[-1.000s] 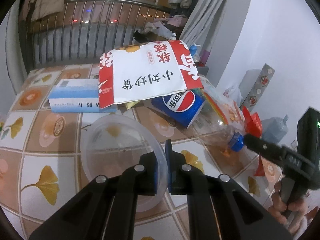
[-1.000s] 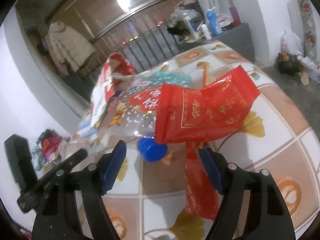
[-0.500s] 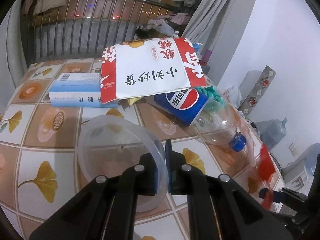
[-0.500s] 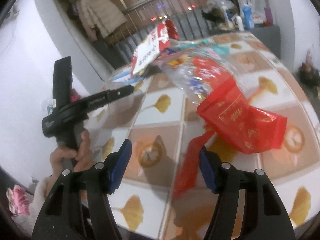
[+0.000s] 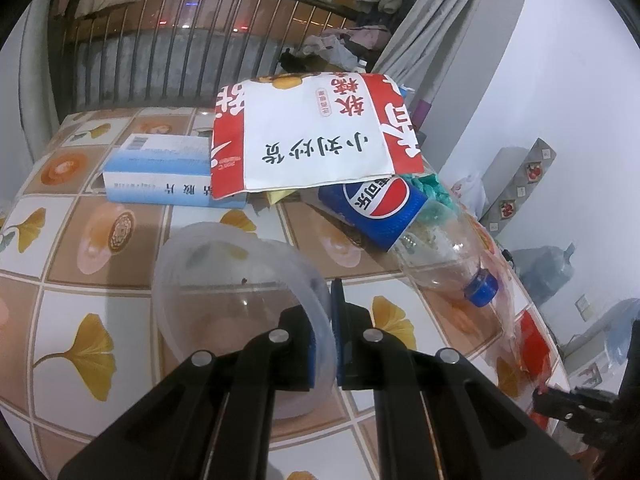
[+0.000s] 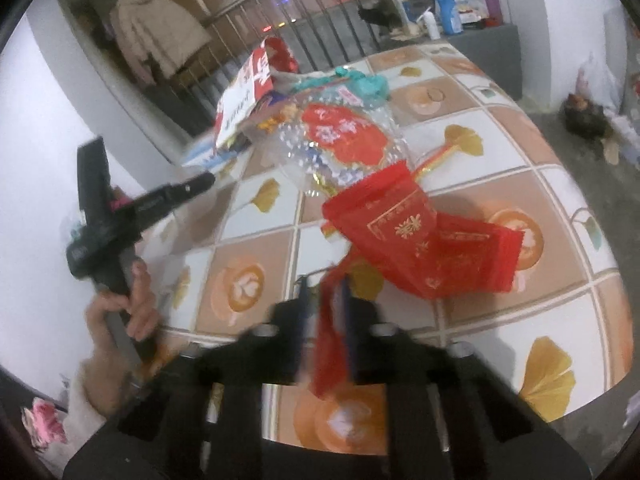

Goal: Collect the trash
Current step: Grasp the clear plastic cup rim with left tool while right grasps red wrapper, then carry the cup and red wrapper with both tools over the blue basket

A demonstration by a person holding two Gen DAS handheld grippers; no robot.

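— Swung sideways across the tiled table [image 6: 500, 152] since a second ago, right gripper [image 6: 326, 308], with jaws gone from wide to pinched on a strip of the red wrapper [image 6: 424, 240].
— Wrapper itself?
— Crumpled just ahead of the jaws, on the tiles, one strip trailing back between the pads. Blurred there, but red clearly clamped.
— And the left gripper [image 5: 330, 336]?
— Unmoved. Nearly closed on the rim of the clear plastic container [image 5: 224, 288], one pad inside the wall, one outside.
— Rest of the trash?
— Piled beyond the container: Pepsi bottle [image 5: 416, 232] on its side, blue cap toward the table edge; red-and-white snack bag [image 5: 312, 136] lying over its far end; blue-and-white box [image 5: 160, 176] just left, partly under the bag. Clear printed bag [image 6: 340, 140] behind the red wrapper, touching it.
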